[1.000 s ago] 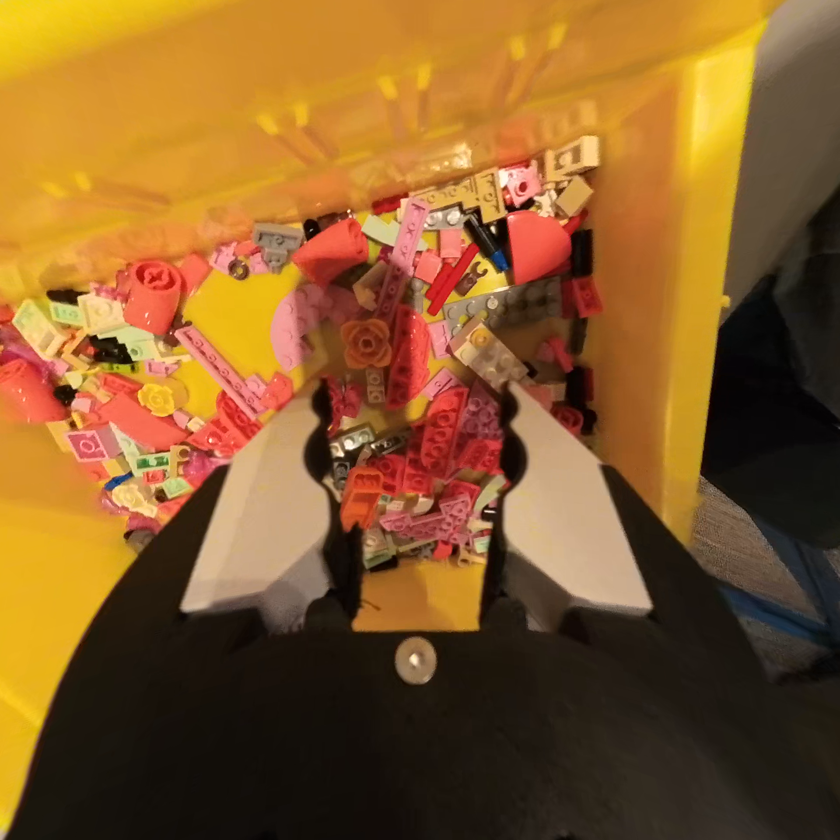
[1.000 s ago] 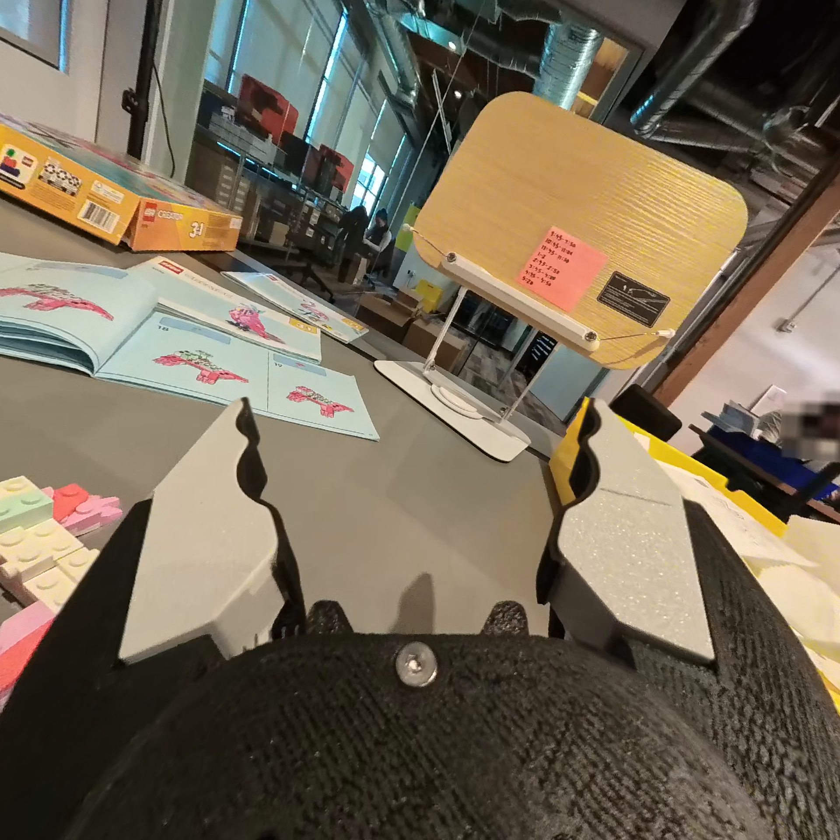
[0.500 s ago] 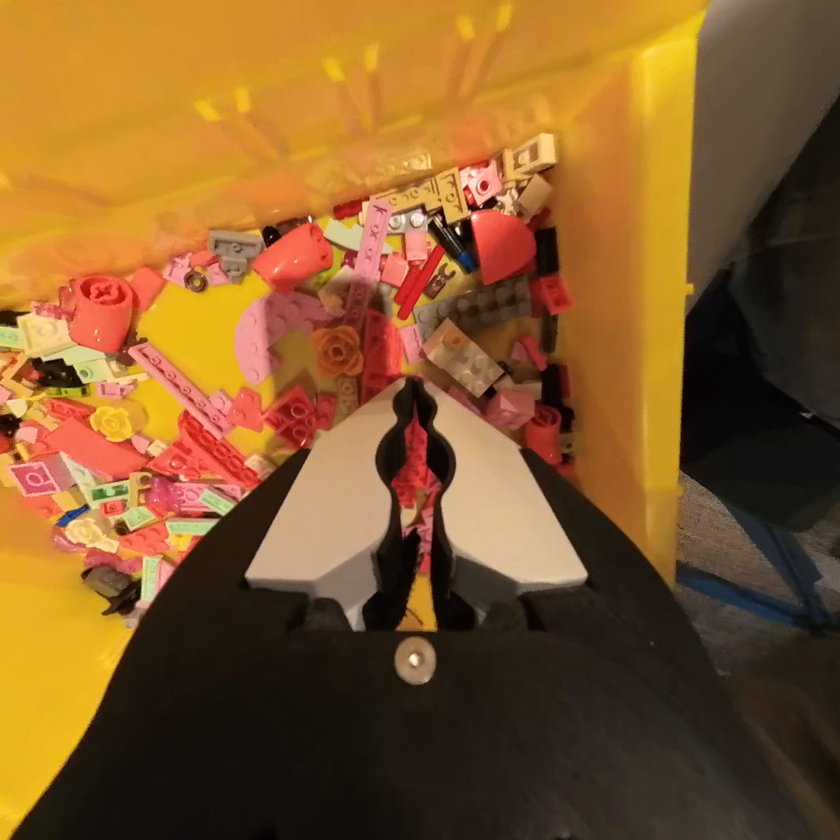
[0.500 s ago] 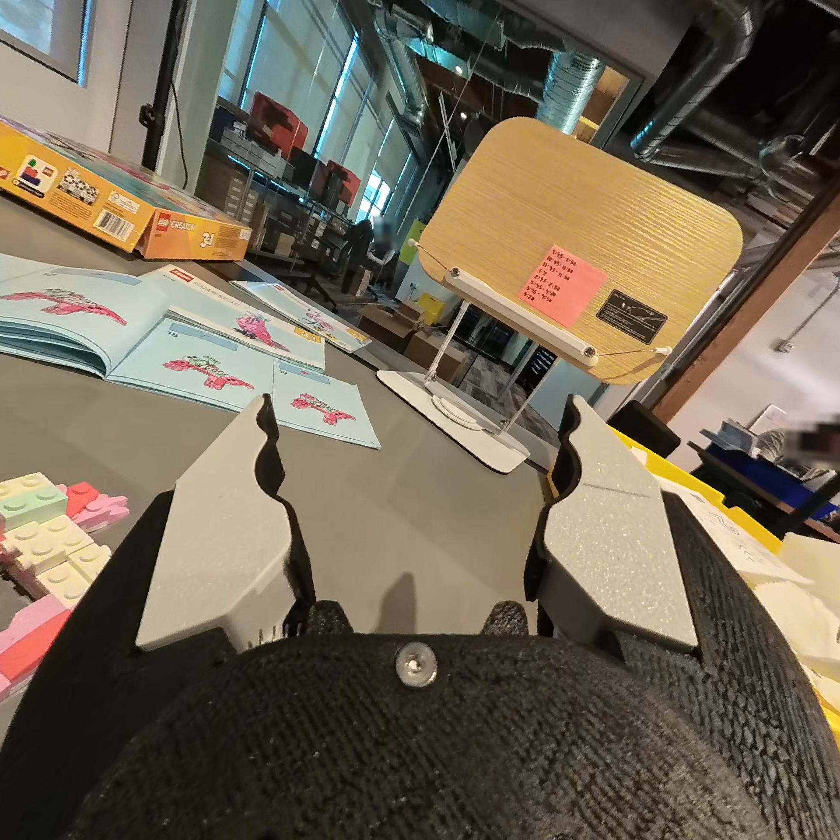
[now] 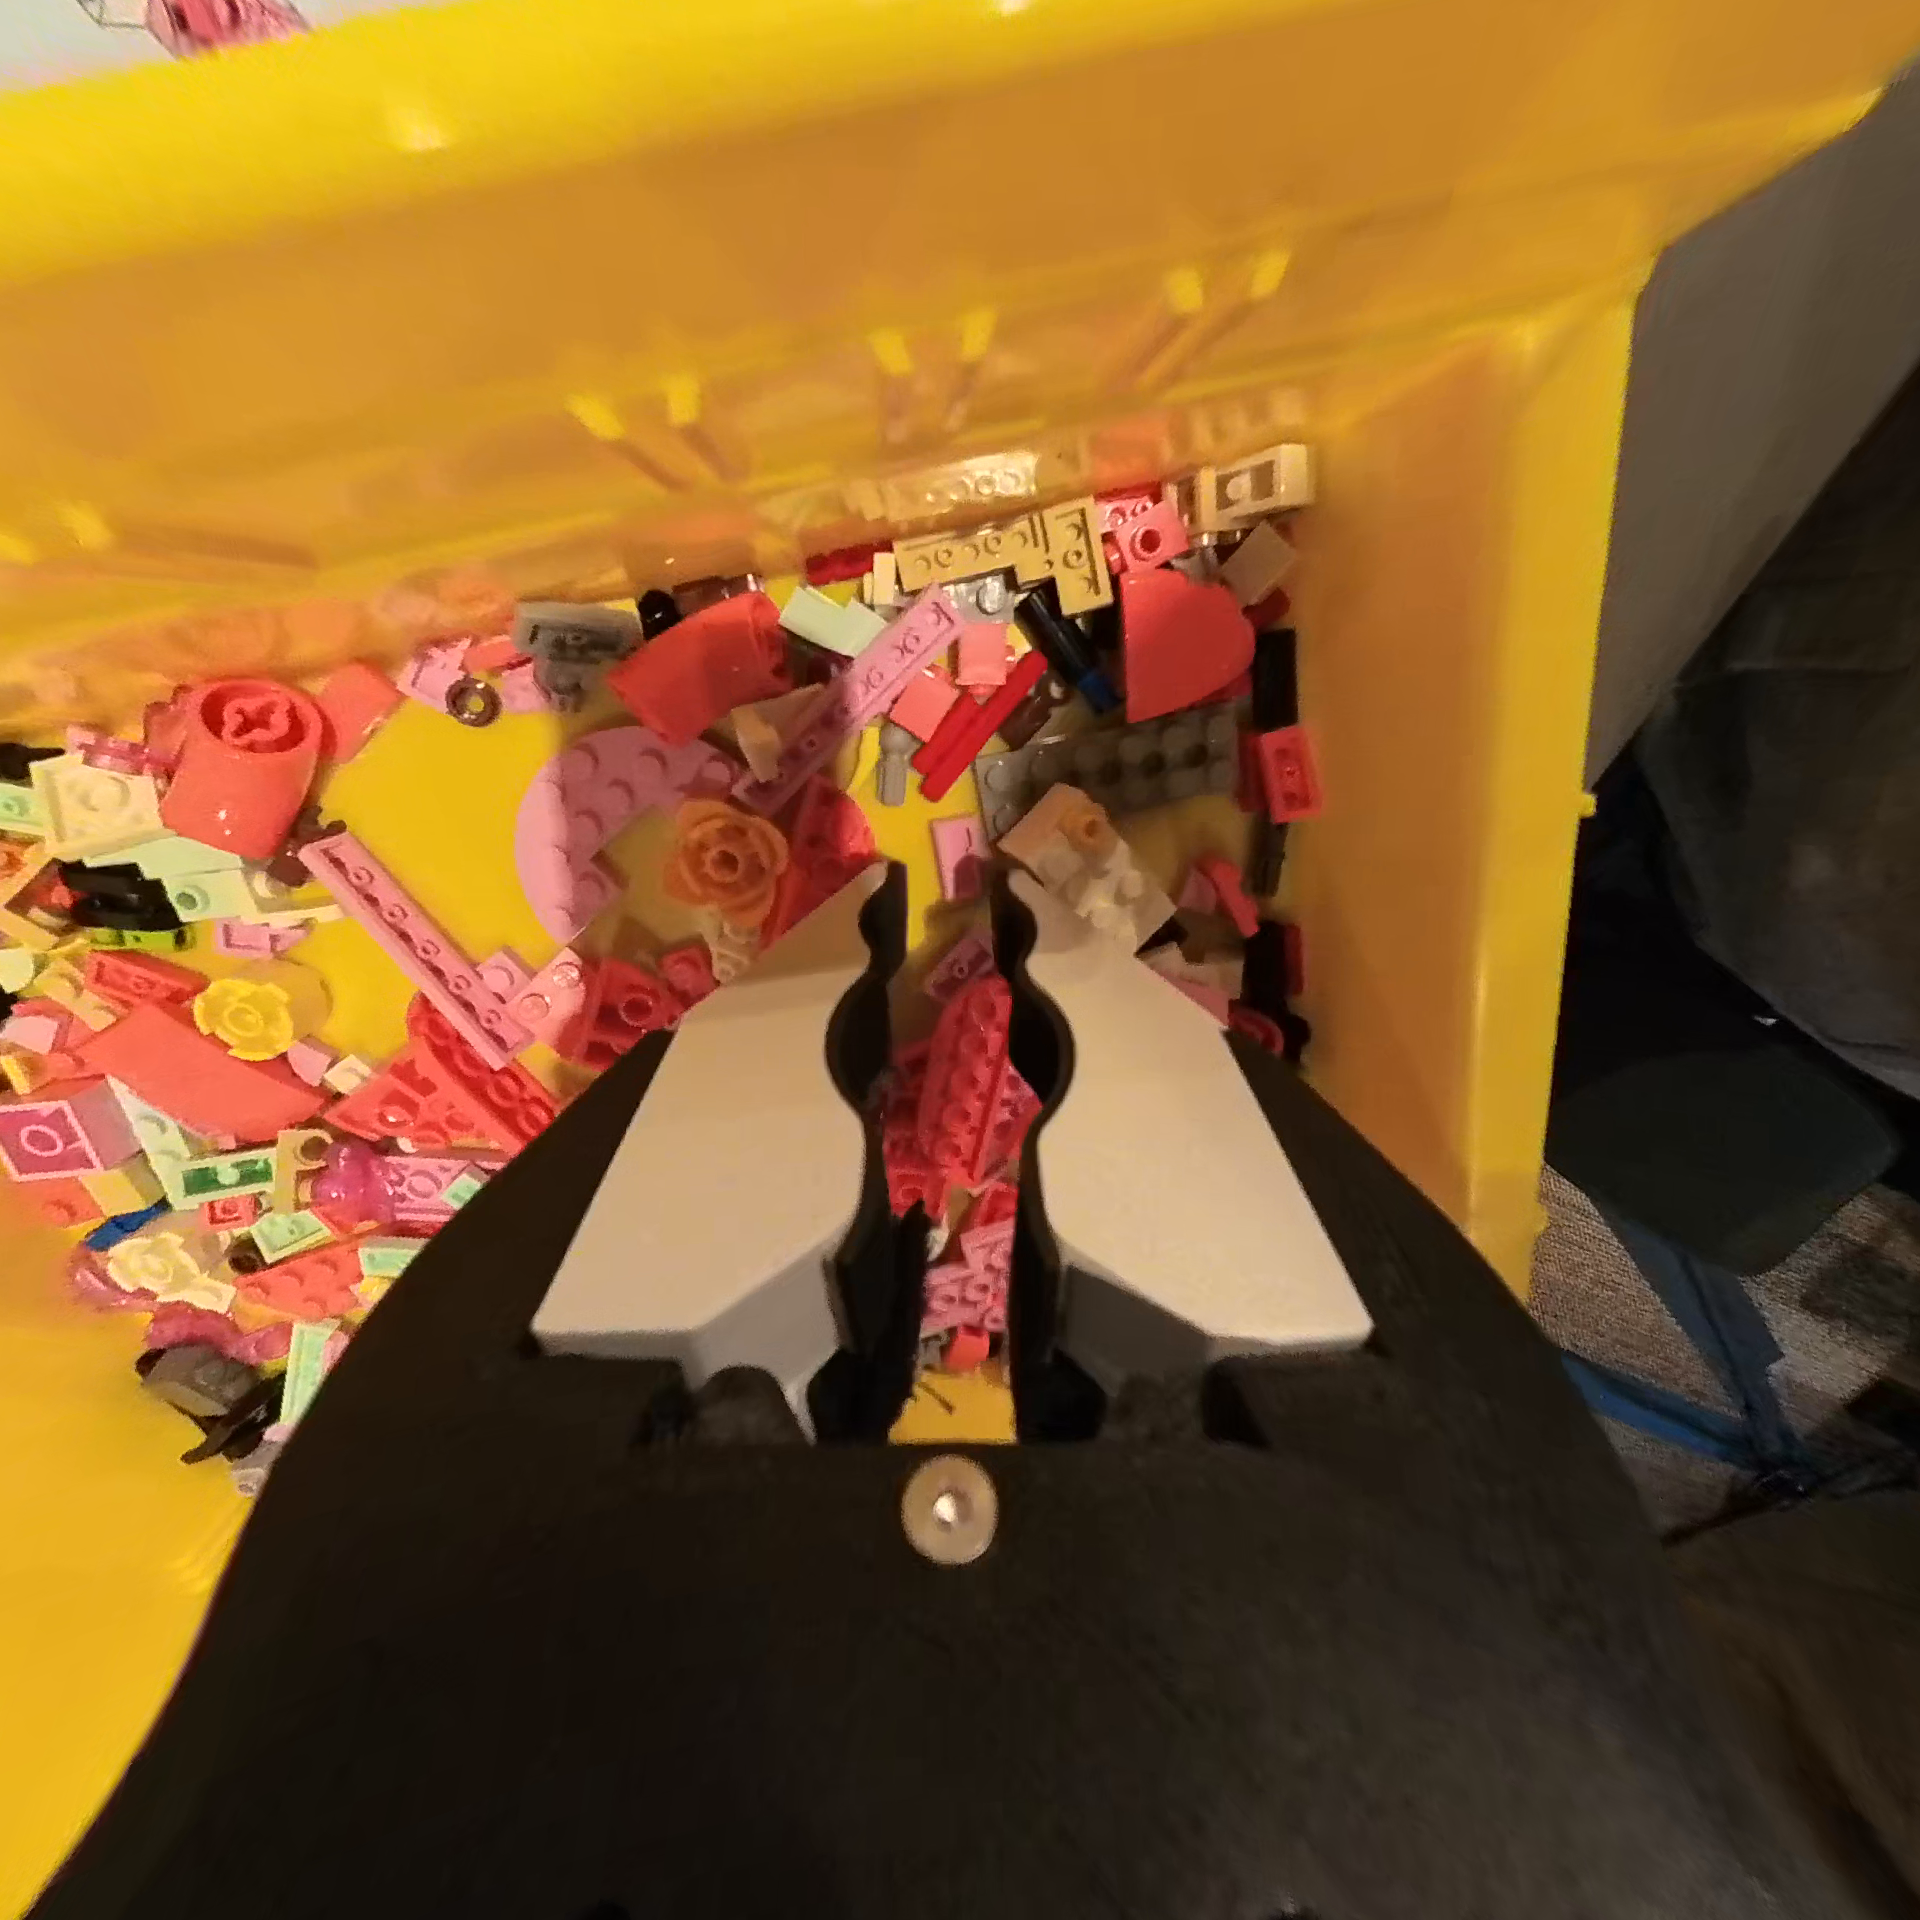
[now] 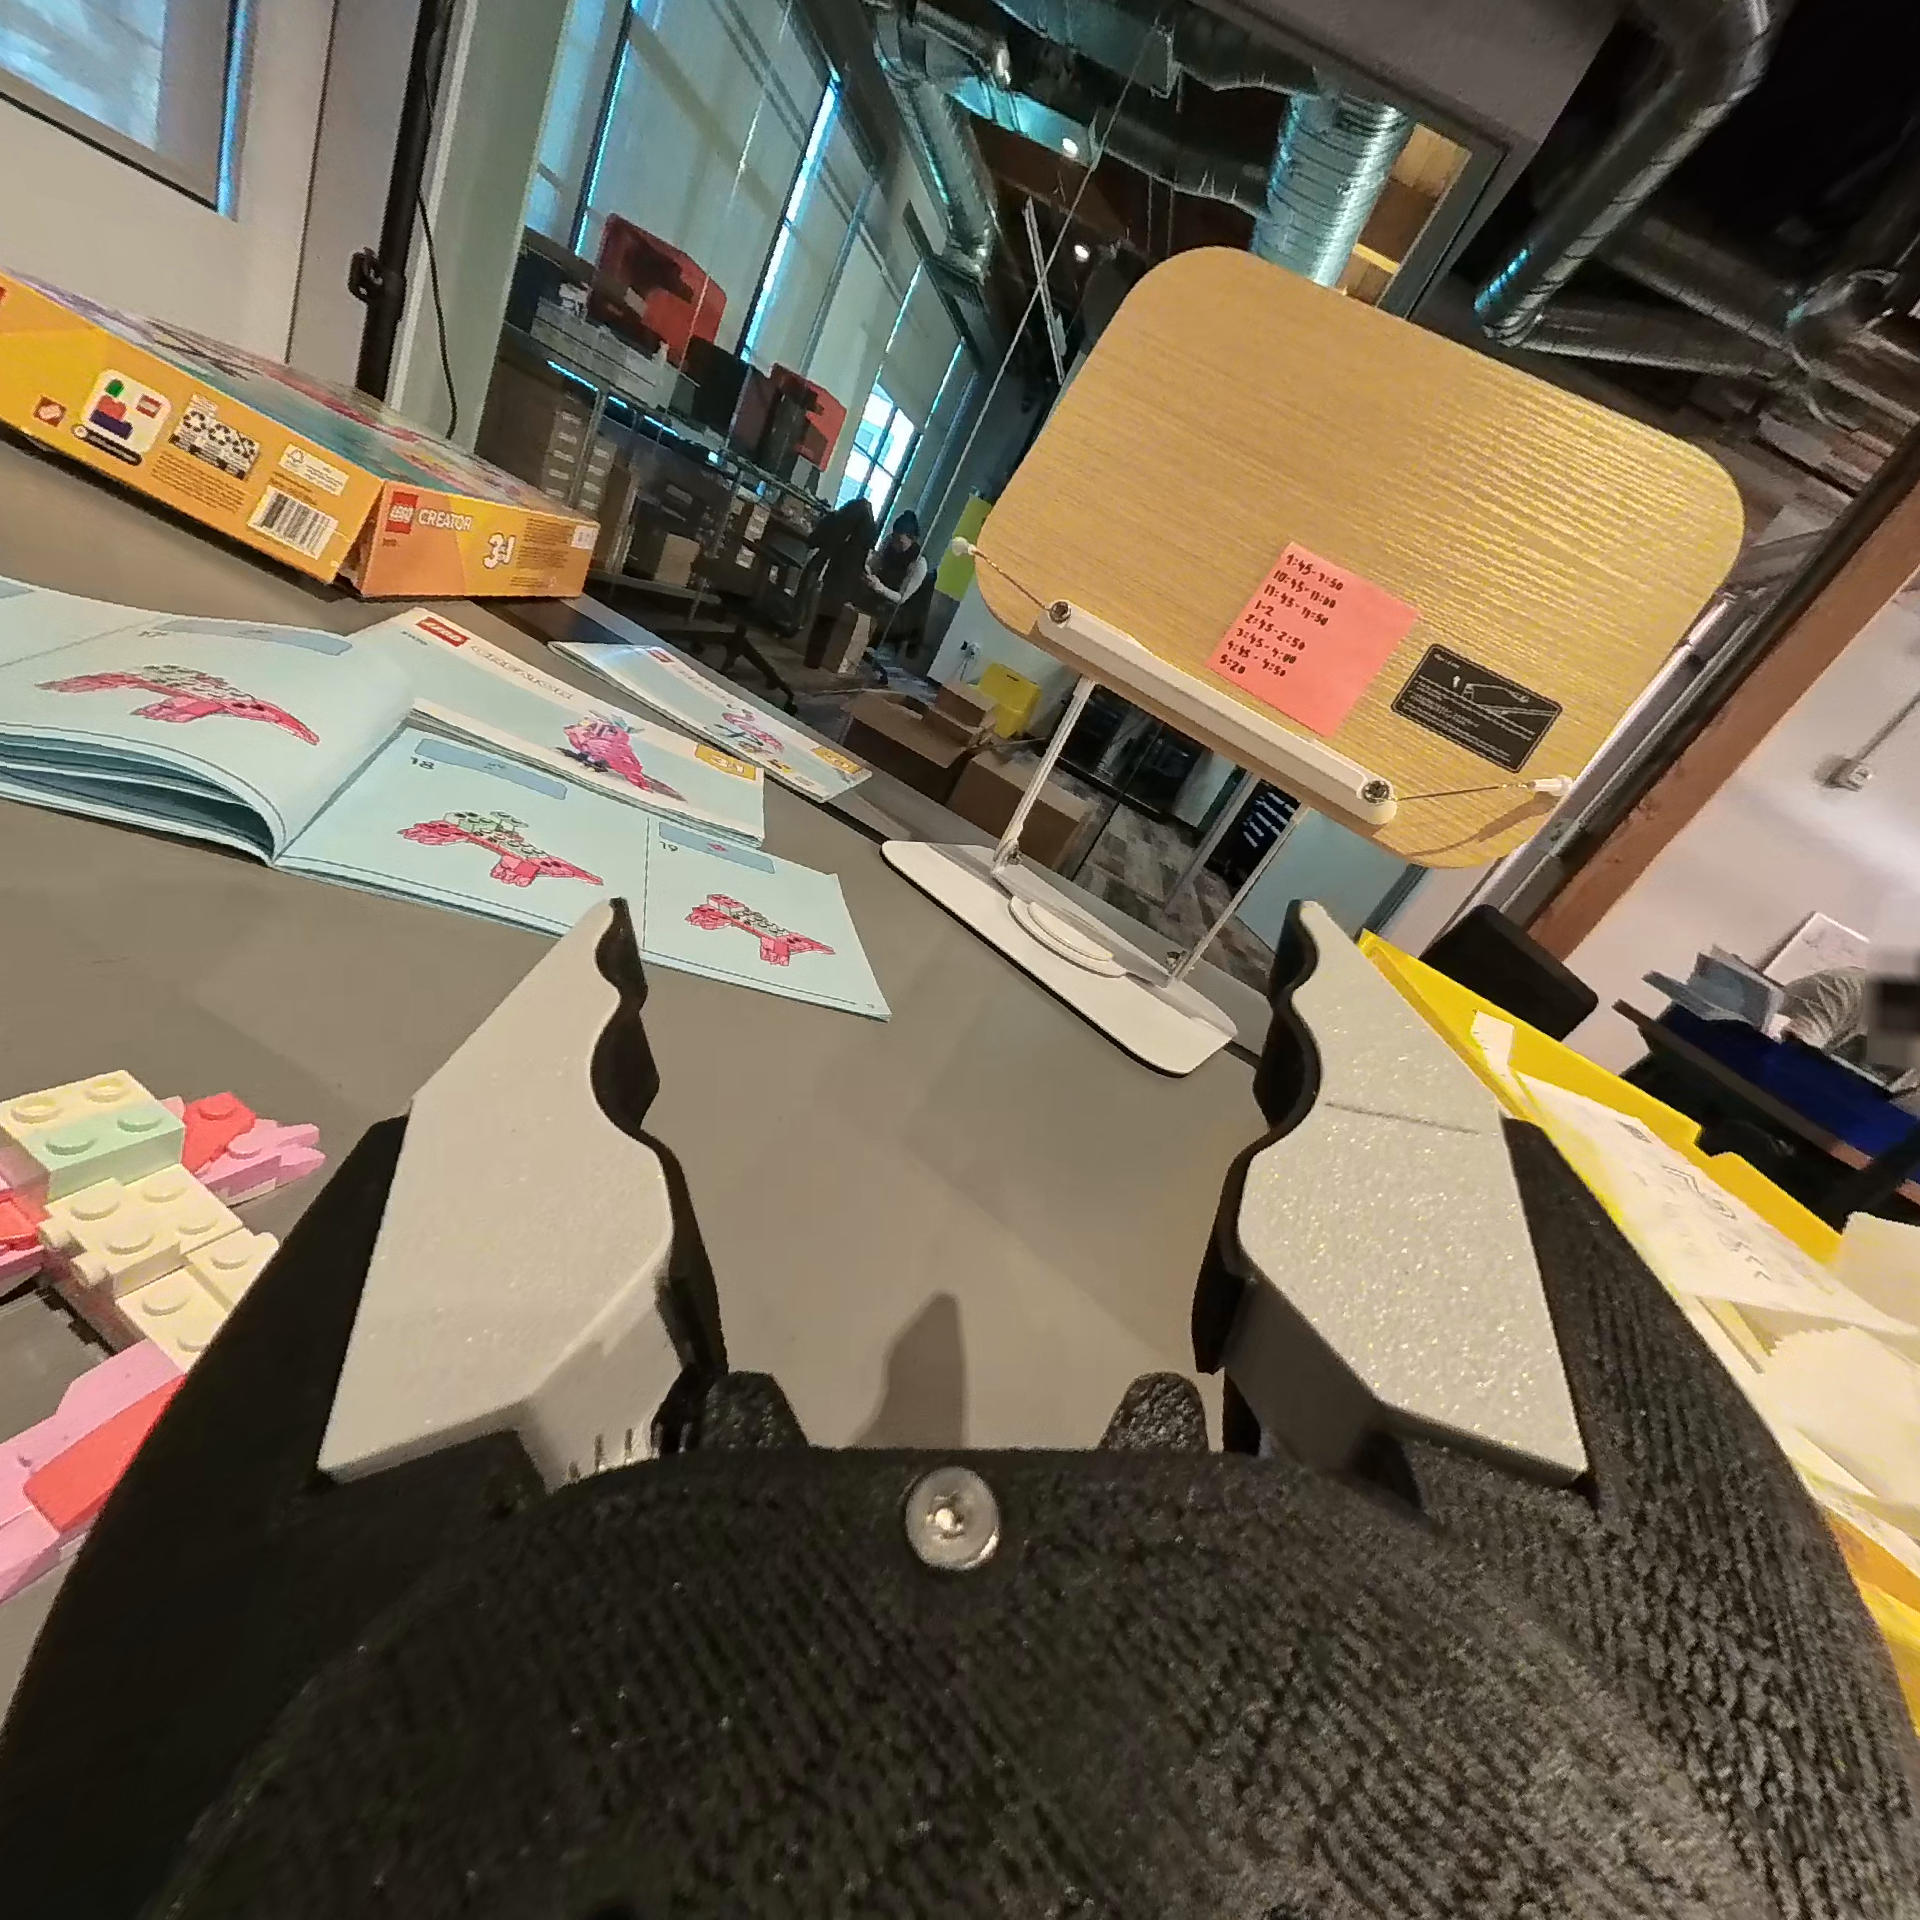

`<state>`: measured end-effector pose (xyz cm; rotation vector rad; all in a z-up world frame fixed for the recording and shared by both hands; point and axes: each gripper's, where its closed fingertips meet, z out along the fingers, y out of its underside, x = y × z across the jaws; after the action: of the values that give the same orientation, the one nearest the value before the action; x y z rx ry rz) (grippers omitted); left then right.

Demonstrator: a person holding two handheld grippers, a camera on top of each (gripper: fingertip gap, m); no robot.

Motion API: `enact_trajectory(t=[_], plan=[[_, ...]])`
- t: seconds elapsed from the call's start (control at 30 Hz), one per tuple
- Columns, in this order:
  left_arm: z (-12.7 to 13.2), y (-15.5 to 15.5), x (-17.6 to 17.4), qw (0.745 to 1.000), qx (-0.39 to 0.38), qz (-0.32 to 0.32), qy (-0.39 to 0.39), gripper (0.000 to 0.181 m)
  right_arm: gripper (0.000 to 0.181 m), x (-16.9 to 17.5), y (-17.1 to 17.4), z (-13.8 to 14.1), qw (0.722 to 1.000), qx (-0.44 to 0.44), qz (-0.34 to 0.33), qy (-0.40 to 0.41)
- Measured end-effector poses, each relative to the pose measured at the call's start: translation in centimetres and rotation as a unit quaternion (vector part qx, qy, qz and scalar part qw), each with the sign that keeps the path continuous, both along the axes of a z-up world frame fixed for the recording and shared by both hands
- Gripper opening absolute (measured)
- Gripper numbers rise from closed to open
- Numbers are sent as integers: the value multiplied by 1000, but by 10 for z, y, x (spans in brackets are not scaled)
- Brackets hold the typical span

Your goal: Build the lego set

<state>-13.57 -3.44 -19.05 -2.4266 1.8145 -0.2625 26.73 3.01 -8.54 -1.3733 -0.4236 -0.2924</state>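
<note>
Your left tool [image 5: 948,914] dips into yellow bin [image 5: 727,343], jaws narrow, slim gap. Red lego plate [image 5: 961,1081] between them, long axis 12 to 6; grip contact unclear. Loose lego pieces [image 5: 312,935] spread toward 9 o'clock.

Your right tool [image 6: 951,935] low over grey worktop [image 6: 914,1174], jaws wide, empty. Partial lego build [image 6: 125,1195] at 9 o'clock, cut off. Open instruction booklet [image 6: 447,821] at 11.
</note>
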Motion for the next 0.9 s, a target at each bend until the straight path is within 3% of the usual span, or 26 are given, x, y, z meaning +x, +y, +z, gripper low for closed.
enact_trajectory(t=[0.3,0.43,0.53,0.67,0.8,0.9], plan=[[2,6,-4,999,40,10,20,7,110,-8,-3,3,1000,0,28,6],[45,33,1,984,137,98,-51,7,104,-19,-14,24,997,37,63,8],[110,49,16,940,243,177,-164,7,97,-32,-26,40,993,57,105,21],[202,28,73,831,335,201,-395,7,77,-68,-44,55,972,39,211,92],[238,-12,162,731,290,150,-599,7,56,-119,-71,73,918,-25,358,169],[237,-43,229,713,149,76,-681,7,46,-137,-91,82,916,-27,395,63]])
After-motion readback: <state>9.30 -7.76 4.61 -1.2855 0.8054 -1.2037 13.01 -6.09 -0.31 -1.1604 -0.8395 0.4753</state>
